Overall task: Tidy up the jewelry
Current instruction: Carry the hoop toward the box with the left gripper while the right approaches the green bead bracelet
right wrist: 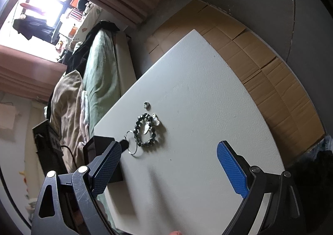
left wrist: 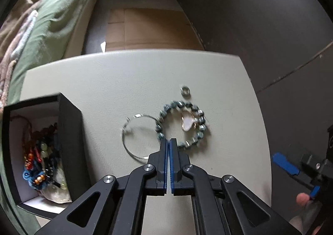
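Three loose pieces lie on the counter just past my left tool, whose fingers are pressed together on nothing: a wire hoop to its left, a beaded bracelet touching its right tip, a small ring beyond. My right tool is spread wide, well short of them. The black box holds more beads.
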`<state>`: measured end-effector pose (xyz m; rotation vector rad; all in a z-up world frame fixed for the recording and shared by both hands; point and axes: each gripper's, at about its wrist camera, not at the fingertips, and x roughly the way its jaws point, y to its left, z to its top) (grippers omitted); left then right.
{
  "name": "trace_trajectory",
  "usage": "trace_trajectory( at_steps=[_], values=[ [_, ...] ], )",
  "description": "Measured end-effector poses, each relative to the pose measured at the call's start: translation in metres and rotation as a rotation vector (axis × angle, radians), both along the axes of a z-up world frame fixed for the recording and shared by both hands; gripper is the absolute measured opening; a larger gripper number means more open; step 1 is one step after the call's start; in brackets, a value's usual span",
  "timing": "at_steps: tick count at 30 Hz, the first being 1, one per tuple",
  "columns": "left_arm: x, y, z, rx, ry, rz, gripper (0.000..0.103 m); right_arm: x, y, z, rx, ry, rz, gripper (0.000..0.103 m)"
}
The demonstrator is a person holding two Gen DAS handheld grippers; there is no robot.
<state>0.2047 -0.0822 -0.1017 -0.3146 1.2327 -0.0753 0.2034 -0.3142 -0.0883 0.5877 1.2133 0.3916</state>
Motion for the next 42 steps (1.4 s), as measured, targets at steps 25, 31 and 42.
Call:
trace_trajectory(
  at_steps=[25, 31, 42],
  values=[
    [-0.011, -0.038, -0.019, 0.378, -0.040, -0.306, 0.025, -0.002, -0.020, 0.004, 0.028, -0.005, -0.041, 0.094],
    [-0.007, -0.030, -0.019, 0.279, -0.066, -0.296, 0.002, -0.002, -0.014, 0.002, 0.031, -0.012, -0.031, 0.094],
    [-0.031, 0.011, 0.005, 0.069, -0.152, -0.110, 0.002, 0.003, 0.016, -0.007, 0.065, -0.029, 0.012, 0.078]
  ],
)
